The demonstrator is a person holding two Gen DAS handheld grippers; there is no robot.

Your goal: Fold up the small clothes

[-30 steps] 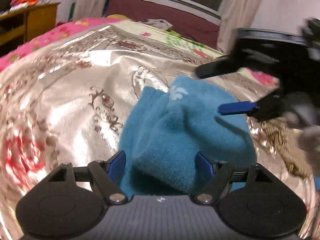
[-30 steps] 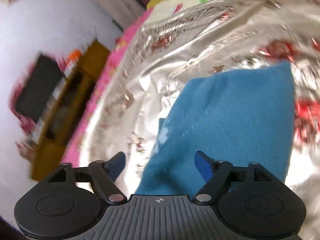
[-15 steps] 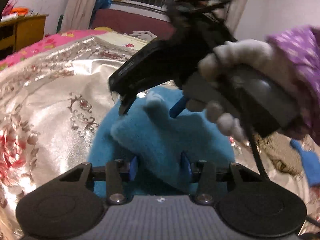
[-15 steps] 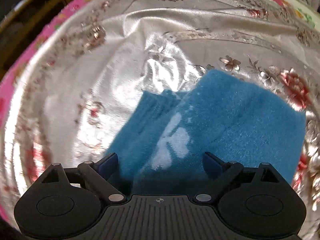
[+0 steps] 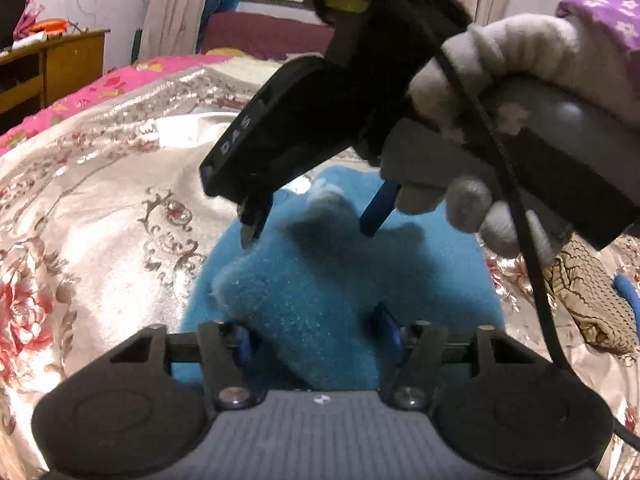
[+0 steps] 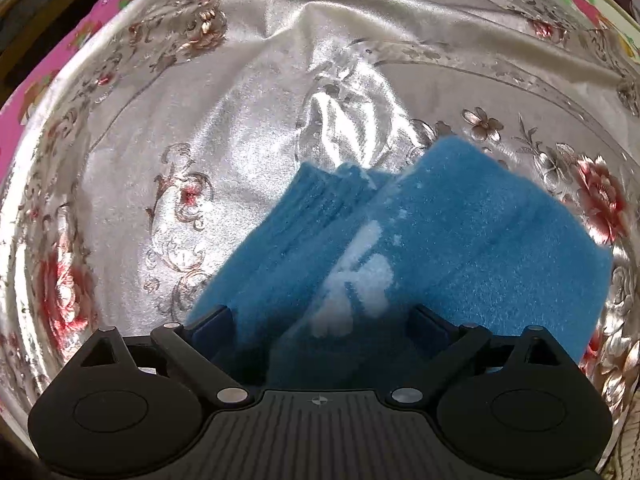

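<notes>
Both hand-held grippers work at one blue garment (image 5: 320, 300), which lies on the bed's shiny floral bedspread (image 5: 100, 200). Its near edge is hidden under the left hand-held gripper (image 5: 316, 340), so the fold there is hard to read; a white mark (image 6: 356, 276) on the garment is too fuzzy to make out. Beside the garment on its right, a beige knit item (image 5: 592, 300) is cut off by a cable, and a wooden cabinet (image 5: 48, 68) and curtains stand well beyond it. The left hand-held gripper is clamped on a raised fold of the garment, having just eased a little wider. The right hand-held gripper (image 5: 308, 224), held by a gloved hand (image 5: 492, 92), points down over the garment's far part with its jaws spread wide, having just been opening; cloth lies below them, and no pad presses on it.
</notes>
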